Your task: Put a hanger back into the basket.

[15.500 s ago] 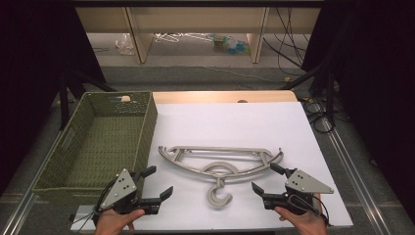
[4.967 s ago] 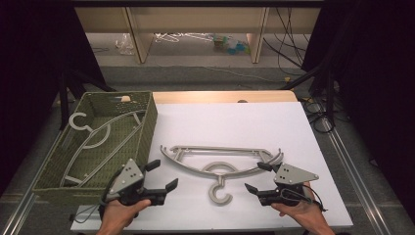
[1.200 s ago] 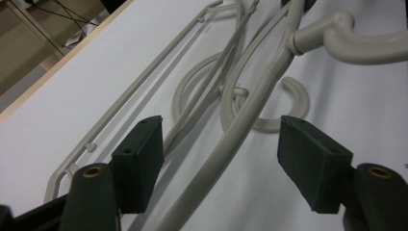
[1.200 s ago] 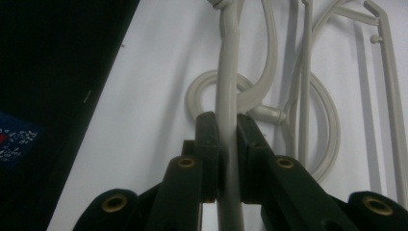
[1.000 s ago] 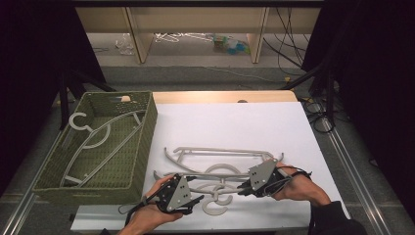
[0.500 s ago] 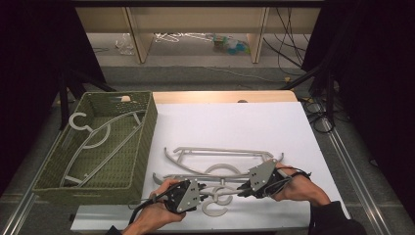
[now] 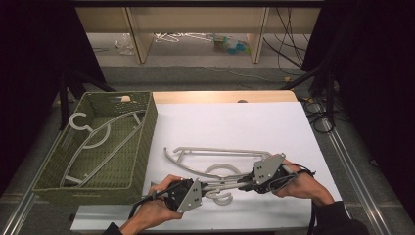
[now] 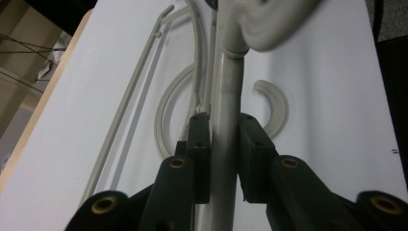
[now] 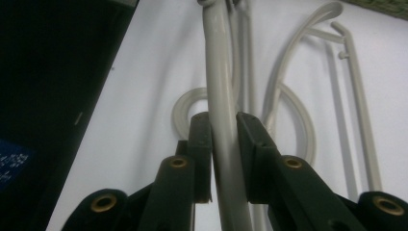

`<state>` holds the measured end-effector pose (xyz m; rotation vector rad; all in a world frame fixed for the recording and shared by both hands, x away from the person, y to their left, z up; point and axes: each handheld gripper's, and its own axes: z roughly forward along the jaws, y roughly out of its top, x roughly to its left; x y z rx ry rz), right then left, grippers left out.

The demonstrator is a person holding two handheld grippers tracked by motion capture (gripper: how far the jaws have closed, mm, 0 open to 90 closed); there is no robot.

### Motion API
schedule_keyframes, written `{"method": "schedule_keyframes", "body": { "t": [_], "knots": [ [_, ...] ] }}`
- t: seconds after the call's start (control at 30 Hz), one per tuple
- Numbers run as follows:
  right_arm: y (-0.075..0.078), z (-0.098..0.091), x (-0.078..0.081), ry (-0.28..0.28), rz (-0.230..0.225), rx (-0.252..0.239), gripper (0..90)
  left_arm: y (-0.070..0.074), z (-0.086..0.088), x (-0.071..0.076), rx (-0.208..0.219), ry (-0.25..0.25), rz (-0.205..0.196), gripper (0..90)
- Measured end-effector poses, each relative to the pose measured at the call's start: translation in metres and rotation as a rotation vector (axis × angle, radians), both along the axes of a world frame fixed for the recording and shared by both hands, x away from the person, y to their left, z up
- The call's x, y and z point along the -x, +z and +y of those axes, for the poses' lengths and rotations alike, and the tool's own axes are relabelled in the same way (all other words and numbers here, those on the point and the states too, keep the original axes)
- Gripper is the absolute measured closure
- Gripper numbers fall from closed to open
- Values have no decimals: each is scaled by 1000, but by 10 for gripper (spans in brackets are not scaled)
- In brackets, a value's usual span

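You find no text, label, brand or number that can be read in any of these views. In your right gripper view a small dark blue patch with faint pale marks sits at the left edge in the dark, but the marks are too blurred to make out as letters or digits.

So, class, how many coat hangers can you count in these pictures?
3. One hanger lies in the green basket. One lies flat on the white table. One is held between both grippers, left and right. Others may be hidden.
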<state>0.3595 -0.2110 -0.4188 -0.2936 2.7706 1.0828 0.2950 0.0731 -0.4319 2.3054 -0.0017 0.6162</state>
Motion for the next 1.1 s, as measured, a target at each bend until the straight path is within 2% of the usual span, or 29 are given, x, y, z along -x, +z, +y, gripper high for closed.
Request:
{"method": "schedule_keyframes", "body": {
  "t": [0.03,0.1,0.17,0.23,0.27,0.37,0.4,0.43,0.53,0.57,0.6,0.63,0.67,0.7,0.73,0.8,0.9,0.93,1.0,1.07,1.1],
  "knots": [
    [1,-1,1,-13,15,-8,767,2,0,0,7,-3,8,776],
    [1,0,-1,-43,13,-22,754,7,1,0,18,-3,12,785],
    [0,0,-1,-49,17,-13,740,12,1,1,52,5,73,790],
    [-1,1,-1,-46,19,-16,737,13,1,2,53,14,82,791],
    [0,3,0,-45,35,-27,734,13,1,3,50,18,87,791],
    [0,4,0,-40,20,-34,727,15,2,2,62,25,112,791],
    [0,3,1,-55,37,-33,708,15,3,1,67,31,134,791],
    [0,3,0,-67,34,-37,696,15,4,0,80,47,149,792],
    [3,1,-1,-139,42,-77,589,19,10,-3,103,87,191,792],
    [4,1,-1,-168,37,-91,551,19,12,-5,119,104,209,792],
    [5,1,-1,-190,29,-105,521,19,16,-7,156,137,235,792],
    [6,1,-1,-209,24,-118,498,19,16,-7,156,137,235,792],
    [7,0,-2,-228,17,-133,477,21,20,-11,204,163,284,791],
    [7,0,-2,-228,17,-133,477,21,20,-11,204,163,284,792],
    [9,0,-2,-264,11,-154,433,22,23,-12,231,185,322,792],
    [10,0,-2,-280,11,-167,420,22,24,-13,238,191,322,792],
    [13,-1,-1,-310,5,-213,366,25,29,-15,282,204,354,792],
    [15,-1,1,-320,-10,-220,355,26,30,-15,282,204,350,792],
    [16,-3,2,-326,-25,-235,355,29,34,-15,286,200,367,792],
    [19,-5,3,-335,-41,-262,353,32,36,-15,304,205,361,792],
    [21,-6,5,-338,-34,-277,345,34,38,-15,308,208,359,792]
  ]
}}
